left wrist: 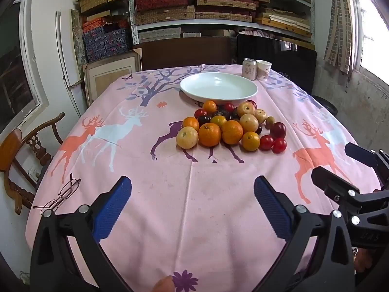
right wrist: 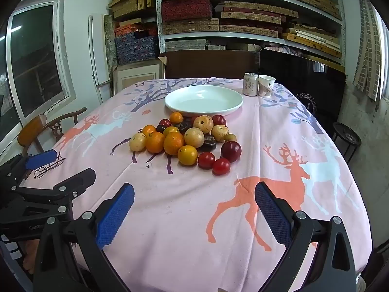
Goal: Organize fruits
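Note:
A heap of fruit [left wrist: 226, 126] [right wrist: 187, 141] lies mid-table on the pink deer-print cloth: oranges, pale yellow round fruits, small red ones and dark ones. Just behind it stands a white plate [left wrist: 218, 88] [right wrist: 203, 101] with nothing in it. My left gripper [left wrist: 192, 189] hovers over the near part of the cloth, open, blue pads wide apart, nothing between them. My right gripper [right wrist: 194, 194] is likewise open with nothing in it, short of the fruit; in the left wrist view it shows at the right edge [left wrist: 340, 168].
A drink can [left wrist: 249, 68] [right wrist: 250, 84] and a paper cup [left wrist: 263, 69] [right wrist: 266, 85] stand behind the plate at the right. Folded glasses [left wrist: 60, 193] [right wrist: 48, 165] lie near the table's left edge. A wooden chair [left wrist: 26, 150] stands left; shelves of boxes fill the back.

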`<state>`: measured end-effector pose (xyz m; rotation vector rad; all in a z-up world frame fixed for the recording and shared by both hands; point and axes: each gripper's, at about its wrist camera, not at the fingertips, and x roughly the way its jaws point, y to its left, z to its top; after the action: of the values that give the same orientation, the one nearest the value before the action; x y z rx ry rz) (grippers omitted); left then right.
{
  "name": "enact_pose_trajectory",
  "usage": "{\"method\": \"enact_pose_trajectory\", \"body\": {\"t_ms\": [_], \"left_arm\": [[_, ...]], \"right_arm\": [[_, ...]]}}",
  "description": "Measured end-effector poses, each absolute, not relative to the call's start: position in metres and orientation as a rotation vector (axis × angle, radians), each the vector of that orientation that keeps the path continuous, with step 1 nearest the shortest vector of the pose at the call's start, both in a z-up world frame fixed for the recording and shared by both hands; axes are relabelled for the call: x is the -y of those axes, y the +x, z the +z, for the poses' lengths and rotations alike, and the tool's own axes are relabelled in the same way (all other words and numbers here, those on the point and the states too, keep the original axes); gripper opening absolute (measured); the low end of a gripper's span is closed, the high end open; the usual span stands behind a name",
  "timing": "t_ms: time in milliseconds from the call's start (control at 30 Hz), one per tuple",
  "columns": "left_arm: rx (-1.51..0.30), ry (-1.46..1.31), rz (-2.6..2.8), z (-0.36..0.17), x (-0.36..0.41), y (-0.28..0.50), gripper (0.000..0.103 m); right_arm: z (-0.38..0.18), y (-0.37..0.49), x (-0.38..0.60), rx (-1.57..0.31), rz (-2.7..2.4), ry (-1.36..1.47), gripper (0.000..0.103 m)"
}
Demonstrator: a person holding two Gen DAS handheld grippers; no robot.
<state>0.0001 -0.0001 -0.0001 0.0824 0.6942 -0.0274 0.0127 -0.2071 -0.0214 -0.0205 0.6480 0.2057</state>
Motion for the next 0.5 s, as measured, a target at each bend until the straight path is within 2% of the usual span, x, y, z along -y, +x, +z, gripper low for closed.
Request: {"method": "enact_pose_trajectory", "body": {"t_ms": [500], "left_arm": [[-0.704, 0.071, -0.027, -0.001, 0.001, 0.003, 0.099]], "right_arm": [[-0.020, 0.010, 0.205, -0.656, 0.208, -0.026, 0.100]]}}
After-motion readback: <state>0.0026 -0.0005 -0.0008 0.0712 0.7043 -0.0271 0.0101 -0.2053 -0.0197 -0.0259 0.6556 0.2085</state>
